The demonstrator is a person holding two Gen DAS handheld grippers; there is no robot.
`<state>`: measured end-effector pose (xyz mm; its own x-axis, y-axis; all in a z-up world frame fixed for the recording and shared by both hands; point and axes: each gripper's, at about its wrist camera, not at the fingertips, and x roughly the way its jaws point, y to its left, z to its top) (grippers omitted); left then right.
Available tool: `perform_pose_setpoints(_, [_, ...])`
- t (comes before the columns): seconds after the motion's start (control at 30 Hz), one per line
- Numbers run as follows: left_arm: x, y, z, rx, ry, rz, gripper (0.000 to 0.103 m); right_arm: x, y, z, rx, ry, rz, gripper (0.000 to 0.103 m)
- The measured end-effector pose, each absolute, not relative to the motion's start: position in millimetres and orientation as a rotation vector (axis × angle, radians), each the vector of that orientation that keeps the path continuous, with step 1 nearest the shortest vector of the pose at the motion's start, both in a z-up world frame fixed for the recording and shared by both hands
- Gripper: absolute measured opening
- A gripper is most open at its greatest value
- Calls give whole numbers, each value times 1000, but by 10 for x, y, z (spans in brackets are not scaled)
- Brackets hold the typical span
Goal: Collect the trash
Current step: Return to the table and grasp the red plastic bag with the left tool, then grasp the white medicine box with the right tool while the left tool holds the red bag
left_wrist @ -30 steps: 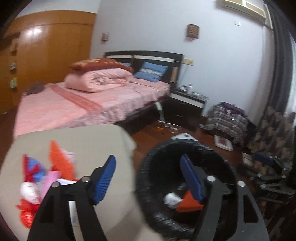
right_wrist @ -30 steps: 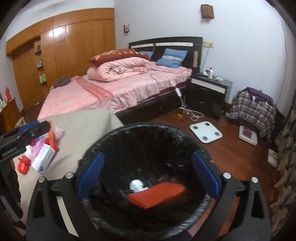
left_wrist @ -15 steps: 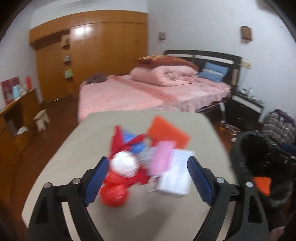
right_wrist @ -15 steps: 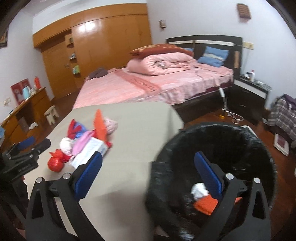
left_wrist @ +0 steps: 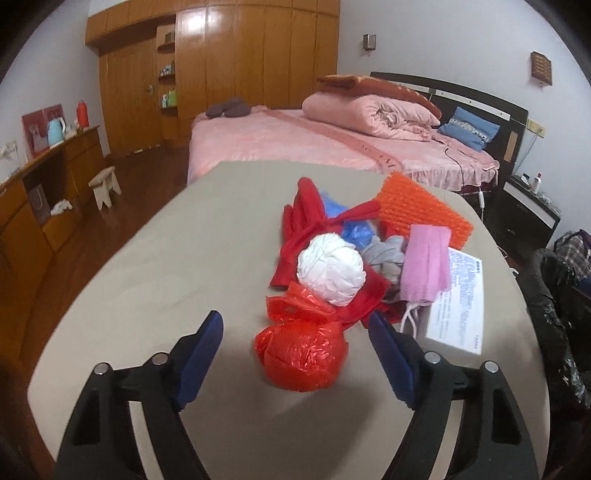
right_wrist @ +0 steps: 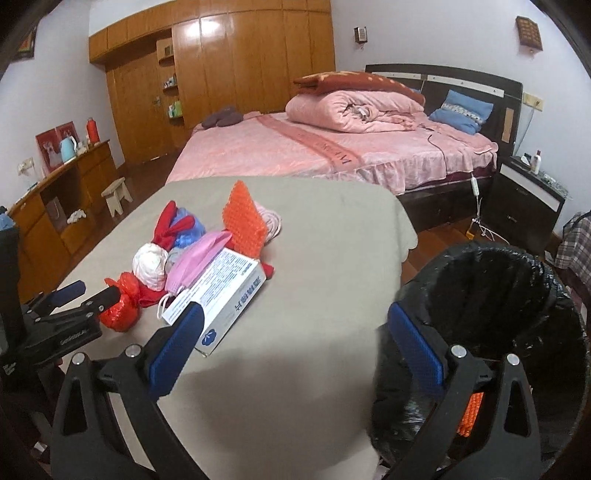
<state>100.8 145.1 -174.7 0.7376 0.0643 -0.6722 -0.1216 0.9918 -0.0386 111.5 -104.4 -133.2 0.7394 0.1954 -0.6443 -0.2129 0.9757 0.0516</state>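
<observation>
Red plastic bag ball is next to grab, I think. It's crinkly, shiny, squishy, tied at top, at the near end of the trash pile on the table. Left gripper is wide open w/ the ball between its fingers, not touching yet. Next: go down, squeeze. Right gripper is wide open, empty, by the black bin.

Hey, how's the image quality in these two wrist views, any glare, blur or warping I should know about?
Left wrist view: strong fisheye bending with dark corners, glare on the wardrobe doors, a shadow on the table under the open left gripper, and a sharp red bag. Right wrist view: same warping and wardrobe glare, the black bin mostly dark, slight softness at the edges.
</observation>
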Motion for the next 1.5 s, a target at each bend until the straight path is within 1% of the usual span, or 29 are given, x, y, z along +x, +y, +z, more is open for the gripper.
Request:
perform_pose_setpoints(0.07, [1060, 1448, -1821, -89, 757, 91, 76, 1141, -1022, -1375, -31, 714, 224, 97])
perform_pose_setpoints(0.13, [1111, 1440, -1895, -99, 784, 82, 72, 1157, -1015, -1406, -32, 722, 224, 97])
perform_pose_setpoints(0.17, [1117, 1444, -1928, -106, 794, 77, 68, 1166, -1004, -1421, -33, 726, 225, 97])
perform_pose_setpoints(0.2, [1124, 1449, -1956, -113, 805, 69, 59, 1174, -990, -1437, -36, 730, 225, 97])
perform_pose_setpoints(0.27, [1141, 1455, -2006, -125, 829, 48, 46, 1184, -955, -1468, -39, 739, 229, 97])
perform_pose_setpoints(0.37, [1125, 1463, -1989, -133, 821, 39, 41, 1198, -908, -1510, -38, 748, 234, 97])
perform_pose_setpoints(0.73, [840, 1524, -1580, -113, 720, 41, 40, 1294, -627, -1654, -11, 793, 294, 97])
perform_pose_setpoints(1.2, [906, 1712, -1513, -120, 689, 90, 40, 1501, -134, -1891, -66, 842, 296, 97])
perform_pose_setpoints(1.37, [916, 1658, -1532, -117, 688, 78, 40, 1483, -234, -1907, -88, 852, 271, 97])
perform_pose_setpoints(1.5, [915, 1587, -1534, -110, 689, 62, 40, 1396, -489, -1842, -85, 865, 226, 97])
